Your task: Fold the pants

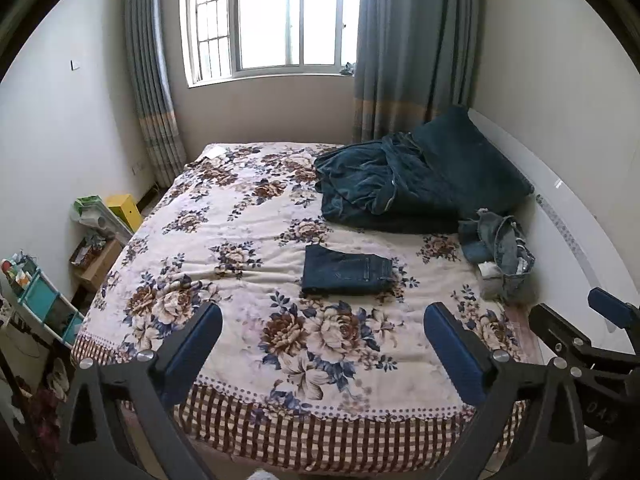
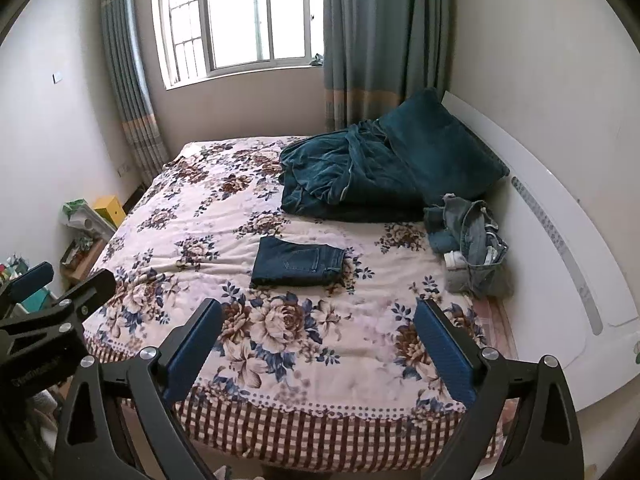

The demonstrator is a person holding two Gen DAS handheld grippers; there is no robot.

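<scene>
A pair of dark blue jeans (image 1: pixel 346 271) lies folded into a flat rectangle on the floral bedspread (image 1: pixel 224 240), mid-bed; it also shows in the right wrist view (image 2: pixel 298 262). My left gripper (image 1: pixel 322 340) is open and empty, held above the foot of the bed, short of the jeans. My right gripper (image 2: pixel 318 336) is open and empty too, beside the left one. The right gripper shows at the right edge of the left wrist view (image 1: pixel 576 320), and the left gripper at the left edge of the right wrist view (image 2: pixel 64 284).
A crumpled pile of lighter jeans (image 1: pixel 500 248) lies at the bed's right side by the white headboard (image 1: pixel 568 216). A teal blanket (image 1: pixel 380 184) and pillow (image 1: pixel 468 156) sit at the far right. Boxes and shelves (image 1: pixel 100 232) stand on the floor left of the bed.
</scene>
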